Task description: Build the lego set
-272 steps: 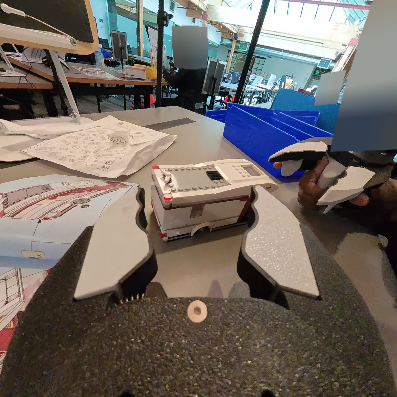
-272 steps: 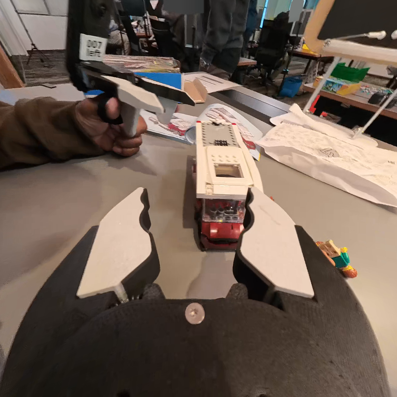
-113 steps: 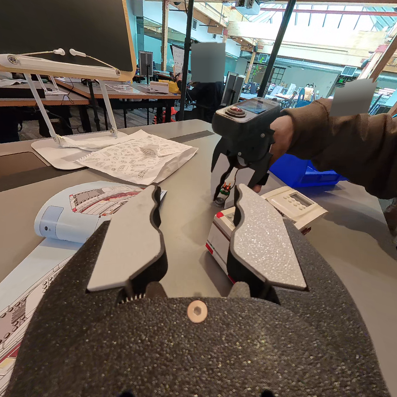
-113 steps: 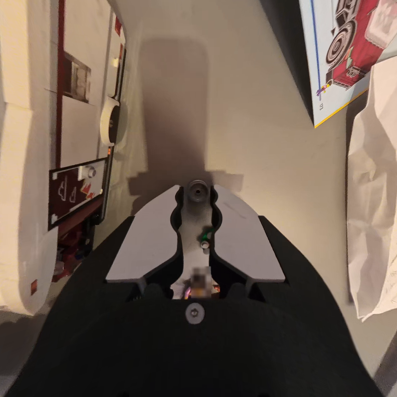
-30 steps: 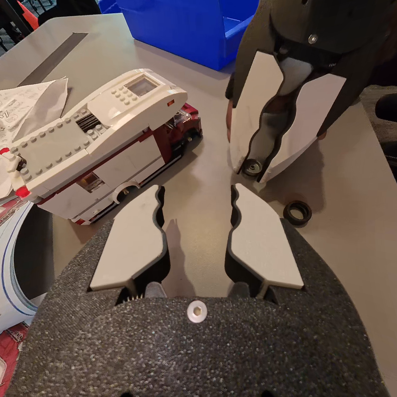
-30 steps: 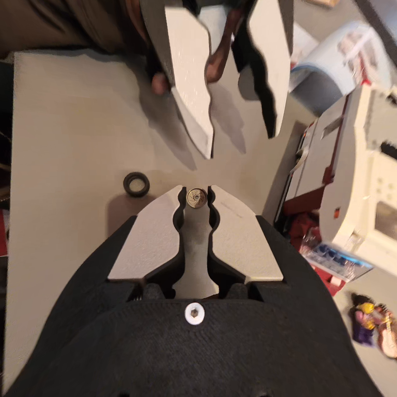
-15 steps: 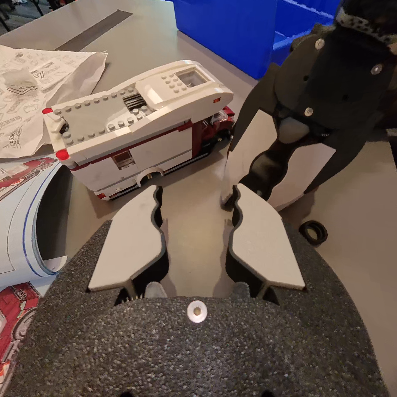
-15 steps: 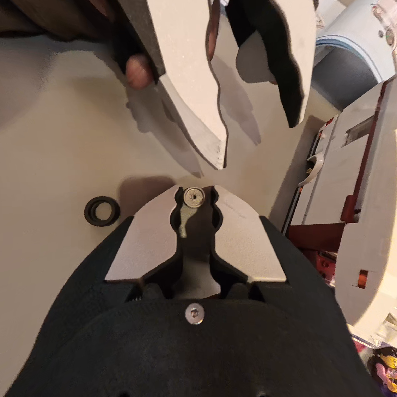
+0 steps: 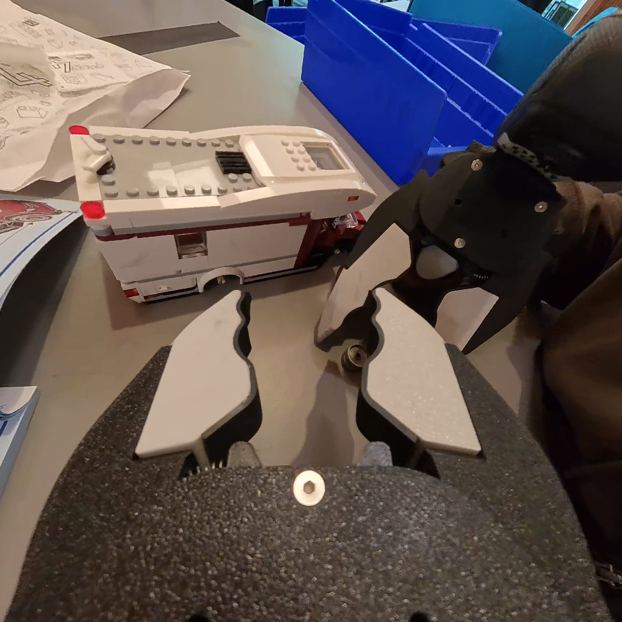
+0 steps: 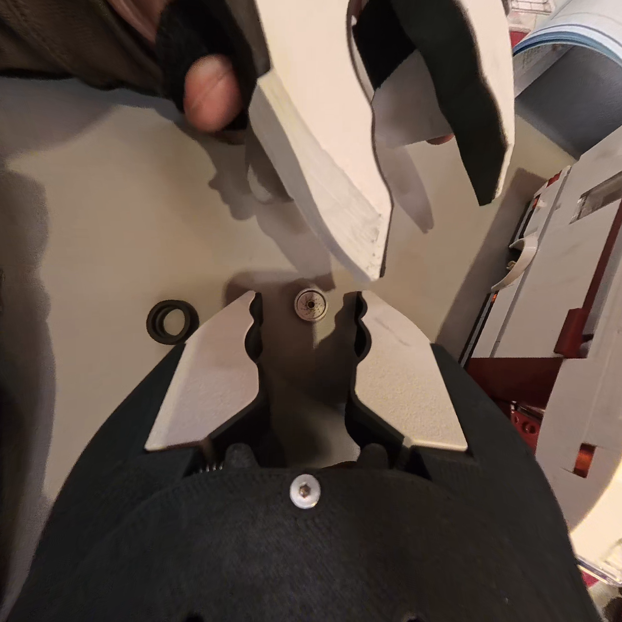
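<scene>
Wheel hub (image 10: 310, 305), small, grey, round with a centre hole, lies flat on the table (image 10: 101, 202) between the spread fingertips of the right gripper (image 10: 305, 303); neither pad touches it, clear table on both sides. Right gripper stands wide, holding nothing.

Left gripper (image 9: 309, 303) also wide and bare, pointed down at the same spot from the opposite side; one fingertip (image 10: 363, 249) hangs just beside the hub, apart from it.

Black rubber tyre (image 10: 171, 321) lies flat on the table just beside the right gripper's left finger, separate from the hub.

White and dark-red brick camper van (image 9: 208, 208) stands near, its rear wheel arch (image 9: 220, 274) showing a bare axle pin. Blue bins (image 9: 387, 84) behind, paper bag (image 9: 67, 84) and printed booklet (image 9: 23, 222) to the left.

Handling, by judgement: hub is hard plastic, very light, smooth-rimmed, likely to skid or flip if pinched off-centre; best taken across its rim, pads square to the sides. Tyre looks soft and grippy.
</scene>
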